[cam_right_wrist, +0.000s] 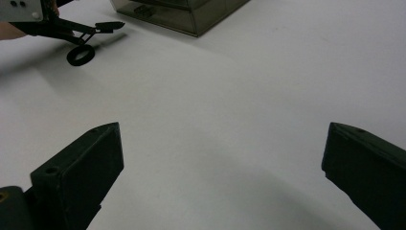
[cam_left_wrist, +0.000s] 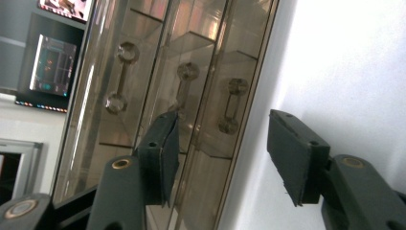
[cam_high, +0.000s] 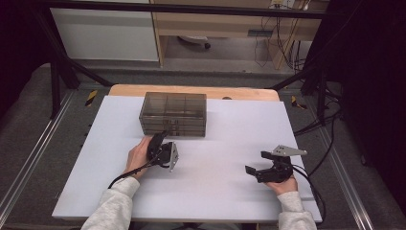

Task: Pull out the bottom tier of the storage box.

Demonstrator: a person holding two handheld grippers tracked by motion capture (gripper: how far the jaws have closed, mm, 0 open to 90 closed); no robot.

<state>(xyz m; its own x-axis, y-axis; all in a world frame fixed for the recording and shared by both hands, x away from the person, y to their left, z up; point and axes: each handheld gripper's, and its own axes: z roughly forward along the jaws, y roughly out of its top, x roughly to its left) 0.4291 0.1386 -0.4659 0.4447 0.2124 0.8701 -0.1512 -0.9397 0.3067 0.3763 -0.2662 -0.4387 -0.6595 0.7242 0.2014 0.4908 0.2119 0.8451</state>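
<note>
smoked drawer box [cam_high: 173,113] set at far middle of white board [cam_high: 230,143]. left gripper [cam_high: 165,135] held at drawer fronts, jaws half open, nothing gripped. right gripper [cam_high: 253,168] rested apart, jaws wide, empty.

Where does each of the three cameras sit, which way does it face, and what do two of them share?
High view: above the person's side, facing forward and down on the white table; both forearms, left gripper, right gripper.
Left gripper view: rides the left gripper, facing the drawer box close up.
Right gripper view: rides the right gripper, facing across the table; the left gripper farther off.
Shared: all three show the drawer box.
</note>
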